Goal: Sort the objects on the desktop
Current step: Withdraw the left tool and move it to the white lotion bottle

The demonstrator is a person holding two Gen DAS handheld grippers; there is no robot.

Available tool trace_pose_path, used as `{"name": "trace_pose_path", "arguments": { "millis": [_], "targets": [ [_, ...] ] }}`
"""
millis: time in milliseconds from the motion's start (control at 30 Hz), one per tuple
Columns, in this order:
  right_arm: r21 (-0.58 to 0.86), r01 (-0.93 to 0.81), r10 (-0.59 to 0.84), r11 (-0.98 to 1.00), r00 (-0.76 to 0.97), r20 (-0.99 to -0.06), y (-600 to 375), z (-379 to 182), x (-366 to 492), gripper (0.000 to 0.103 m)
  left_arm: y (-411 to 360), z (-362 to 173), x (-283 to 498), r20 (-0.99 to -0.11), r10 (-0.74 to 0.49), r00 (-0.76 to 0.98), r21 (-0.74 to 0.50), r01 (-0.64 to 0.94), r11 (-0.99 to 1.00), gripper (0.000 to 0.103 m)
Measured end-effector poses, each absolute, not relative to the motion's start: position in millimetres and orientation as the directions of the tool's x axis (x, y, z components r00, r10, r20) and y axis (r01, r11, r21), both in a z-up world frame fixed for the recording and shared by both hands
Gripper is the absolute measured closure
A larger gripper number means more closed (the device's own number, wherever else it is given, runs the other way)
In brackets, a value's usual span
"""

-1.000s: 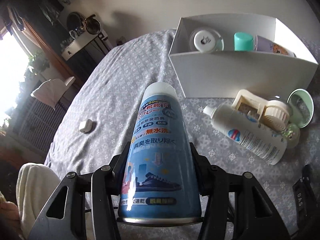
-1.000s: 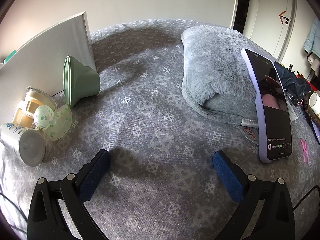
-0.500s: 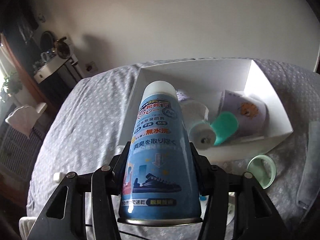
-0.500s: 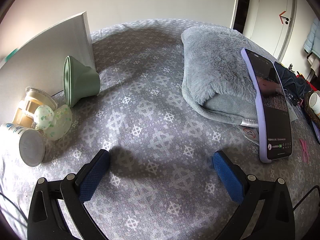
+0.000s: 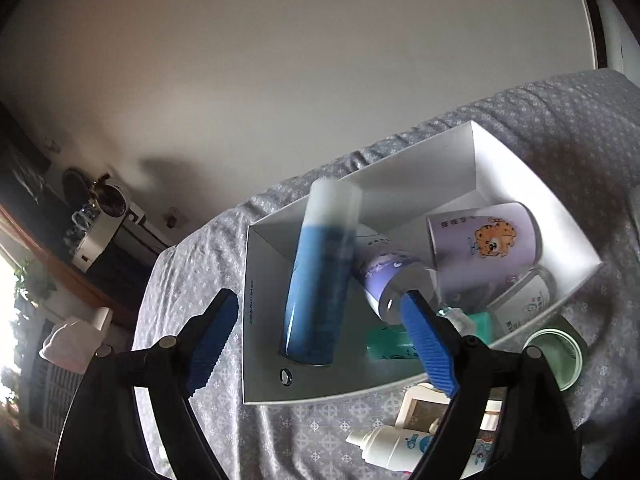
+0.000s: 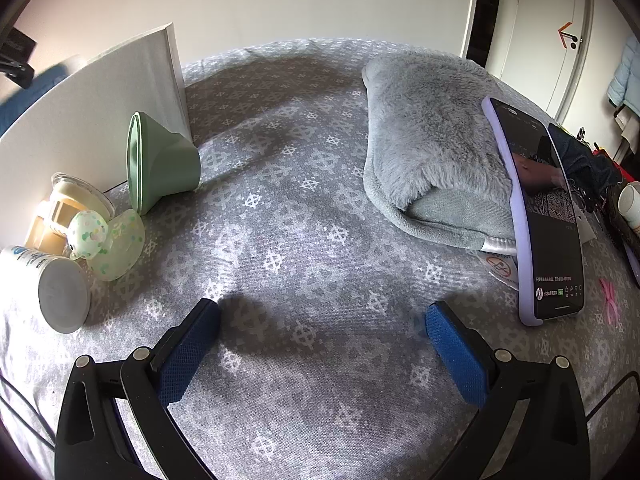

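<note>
Where grey patterned cloth [image 6: 304,216] covers the desk (white wall behind), white box [image 5: 520,184].

Left tongs [image 5: 320,336] opening, have let the blue spray can [image 5: 320,280] into the white box [image 5: 500,168]

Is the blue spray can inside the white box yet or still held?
Inside, released. The spray can leans blurred within the box, clear of the opening left tongs.
</note>
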State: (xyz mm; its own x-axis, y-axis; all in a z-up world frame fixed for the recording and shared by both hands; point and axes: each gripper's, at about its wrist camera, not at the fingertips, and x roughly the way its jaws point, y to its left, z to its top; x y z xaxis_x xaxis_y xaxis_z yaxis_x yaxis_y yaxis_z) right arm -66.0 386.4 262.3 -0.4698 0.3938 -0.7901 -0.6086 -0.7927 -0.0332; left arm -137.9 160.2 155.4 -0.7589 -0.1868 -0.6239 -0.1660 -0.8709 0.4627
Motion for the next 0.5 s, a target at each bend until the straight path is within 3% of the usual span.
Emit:
{"name": "trace_pose_path", "arguments": {
  "millis": [100, 267, 500],
  "targets": [
    [-0.033, -0.609, 0.394, -0.793, -0.470, -0.790, 386.3, 262.3, -65.9, 0.000, 160.5, 152.9, -102.7, -0.616, -0.149, -0.774, 0.397, -0.142, -0.907, 0.013],
    [-0.034, -0.609, 0.394, -0.793, -0.469, -0.790, 385.9, 262.7, -65.6, 0.000, 141.4, 113.9, -46.5, -0.724, -0.070, -0.687, 0.148, -0.056, -0.987, 0.012],
    [-0.033, -0.609, 0.394, -0.792, -0.469, -0.790, 385.7, 262.7, -65.4, 0.000, 100.0, 67.0, 11.9, -0.768, -0.100, -0.633, 0.087, 0.052, -0.995, 0.012]
  ]
}}
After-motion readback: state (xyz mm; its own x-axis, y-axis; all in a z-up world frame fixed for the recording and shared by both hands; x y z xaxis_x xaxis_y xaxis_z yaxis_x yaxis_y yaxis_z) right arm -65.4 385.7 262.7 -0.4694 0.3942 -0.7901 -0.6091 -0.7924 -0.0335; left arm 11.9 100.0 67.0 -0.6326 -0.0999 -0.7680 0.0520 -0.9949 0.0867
